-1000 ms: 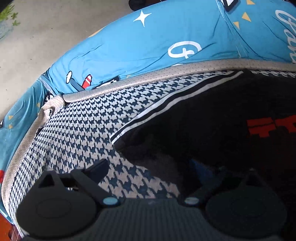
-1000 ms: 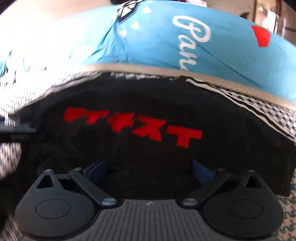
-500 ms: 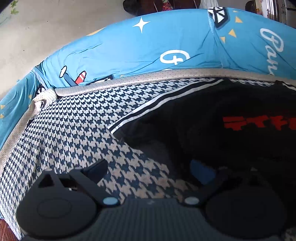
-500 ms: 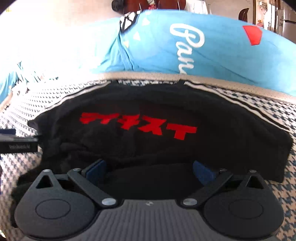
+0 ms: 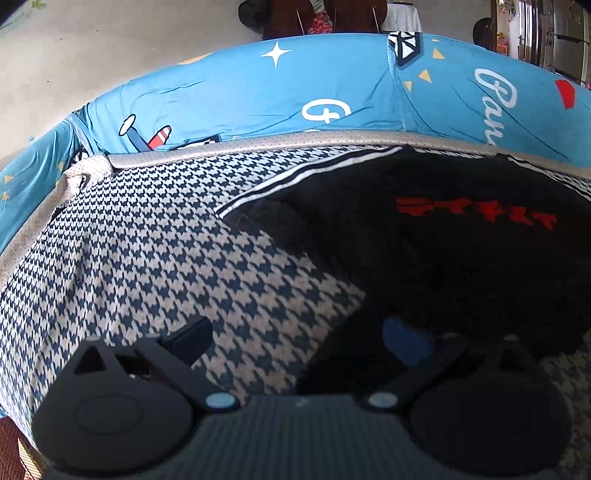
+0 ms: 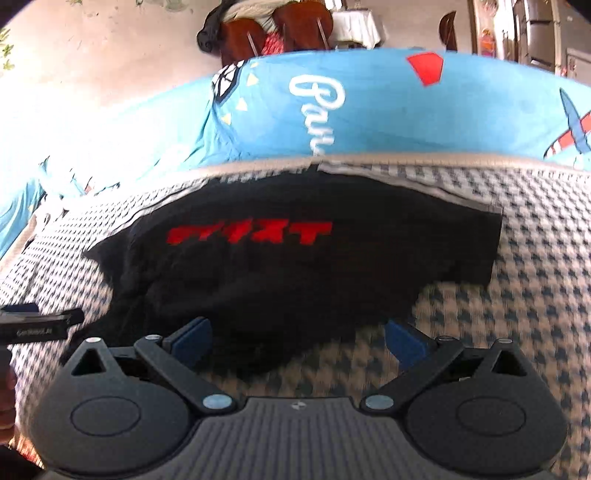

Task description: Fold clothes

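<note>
A black garment with red lettering (image 6: 295, 266) lies folded on a blue-and-white houndstooth cloth (image 6: 517, 314). It also shows in the left wrist view (image 5: 461, 258), at the right. My left gripper (image 5: 295, 338) is open and empty, above the garment's near left edge and the houndstooth cloth (image 5: 147, 258). My right gripper (image 6: 295, 339) is open and empty, just above the garment's near edge. The tip of the left gripper (image 6: 37, 325) shows at the left edge of the right wrist view.
A blue printed bedsheet (image 5: 295, 92) covers the bed beyond the houndstooth cloth, which has a beige border (image 5: 258, 147). Pale floor (image 5: 92, 55) and wooden furniture (image 6: 288, 29) lie past the bed.
Both grippers have pulled back and up from the garment. More of the houndstooth cloth shows around it. The garment lies still.
</note>
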`<state>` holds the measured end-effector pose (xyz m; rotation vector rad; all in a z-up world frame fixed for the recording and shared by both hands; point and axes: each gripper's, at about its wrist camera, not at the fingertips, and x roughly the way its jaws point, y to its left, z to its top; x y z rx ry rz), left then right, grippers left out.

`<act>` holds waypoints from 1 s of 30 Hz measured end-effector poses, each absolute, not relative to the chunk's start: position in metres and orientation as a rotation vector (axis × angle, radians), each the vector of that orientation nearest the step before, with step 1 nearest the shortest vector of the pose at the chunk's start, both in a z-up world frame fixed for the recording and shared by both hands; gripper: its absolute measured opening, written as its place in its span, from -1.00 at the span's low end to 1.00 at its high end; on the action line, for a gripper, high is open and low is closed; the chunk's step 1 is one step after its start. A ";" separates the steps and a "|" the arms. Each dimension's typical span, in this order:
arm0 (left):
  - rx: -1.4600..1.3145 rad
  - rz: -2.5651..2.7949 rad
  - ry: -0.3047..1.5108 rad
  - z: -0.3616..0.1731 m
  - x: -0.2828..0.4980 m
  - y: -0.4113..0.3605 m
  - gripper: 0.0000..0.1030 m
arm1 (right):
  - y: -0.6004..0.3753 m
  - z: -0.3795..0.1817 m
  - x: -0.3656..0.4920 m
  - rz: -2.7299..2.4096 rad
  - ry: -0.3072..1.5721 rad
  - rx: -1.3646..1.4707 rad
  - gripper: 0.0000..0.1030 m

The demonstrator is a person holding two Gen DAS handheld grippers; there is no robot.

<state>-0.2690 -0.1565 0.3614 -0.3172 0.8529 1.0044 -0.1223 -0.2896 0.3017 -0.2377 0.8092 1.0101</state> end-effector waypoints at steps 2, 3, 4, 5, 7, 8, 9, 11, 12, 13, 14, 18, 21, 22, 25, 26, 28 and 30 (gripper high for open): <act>-0.323 0.996 0.856 0.359 -0.270 -0.164 1.00 | -0.296 0.296 -0.127 1.021 0.836 -0.235 0.97; -0.325 0.991 0.859 0.357 -0.271 -0.167 1.00 | -0.297 0.292 -0.128 1.022 0.861 -0.235 0.97; -0.327 0.989 0.863 0.356 -0.272 -0.170 1.00 | -0.298 0.287 -0.129 1.023 0.886 -0.234 0.97; -0.328 0.988 0.868 0.354 -0.272 -0.172 1.00 | -0.297 0.284 -0.130 1.022 0.891 -0.230 0.97; -0.327 0.989 0.879 0.349 -0.271 -0.175 1.00 | -0.294 0.279 -0.131 1.020 0.898 -0.221 0.97; -0.324 0.992 0.885 0.347 -0.271 -0.176 1.00 | -0.292 0.276 -0.131 1.019 0.902 -0.216 0.97; -0.319 0.995 0.890 0.346 -0.270 -0.176 1.00 | -0.291 0.274 -0.132 1.018 0.905 -0.212 0.97; -0.308 1.001 0.900 0.343 -0.269 -0.175 1.00 | -0.288 0.269 -0.133 1.016 0.912 -0.203 0.97; -0.304 1.002 0.901 0.343 -0.269 -0.175 1.00 | -0.287 0.266 -0.133 1.015 0.916 -0.198 0.97; -0.302 1.004 0.901 0.343 -0.269 -0.174 1.00 | -0.285 0.264 -0.134 1.014 0.919 -0.193 0.97; -0.300 1.005 0.900 0.342 -0.269 -0.174 1.00 | -0.283 0.263 -0.134 1.020 0.921 -0.179 0.97; -0.301 1.015 0.904 0.340 -0.269 -0.171 1.00 | -0.267 0.255 -0.134 1.010 0.928 -0.157 0.96; -0.299 1.023 0.912 0.336 -0.270 -0.169 1.00 | -0.255 0.250 -0.140 0.976 0.886 -0.175 0.77; -0.301 1.023 0.914 0.335 -0.269 -0.168 1.00 | -0.252 0.250 -0.144 0.986 0.864 -0.190 0.66; -0.314 1.020 0.917 0.333 -0.270 -0.166 1.00 | -0.244 0.249 -0.154 1.008 0.807 -0.240 -0.01; -0.318 1.017 0.917 0.333 -0.270 -0.166 1.00 | -0.243 0.249 -0.156 1.007 0.794 -0.250 -0.13; -0.328 1.015 0.916 0.332 -0.270 -0.165 0.99 | -0.244 0.250 -0.153 1.015 0.805 -0.216 -0.36; -0.375 0.987 0.905 0.332 -0.273 -0.164 0.85 | -0.247 0.253 -0.152 1.024 0.811 -0.178 -0.59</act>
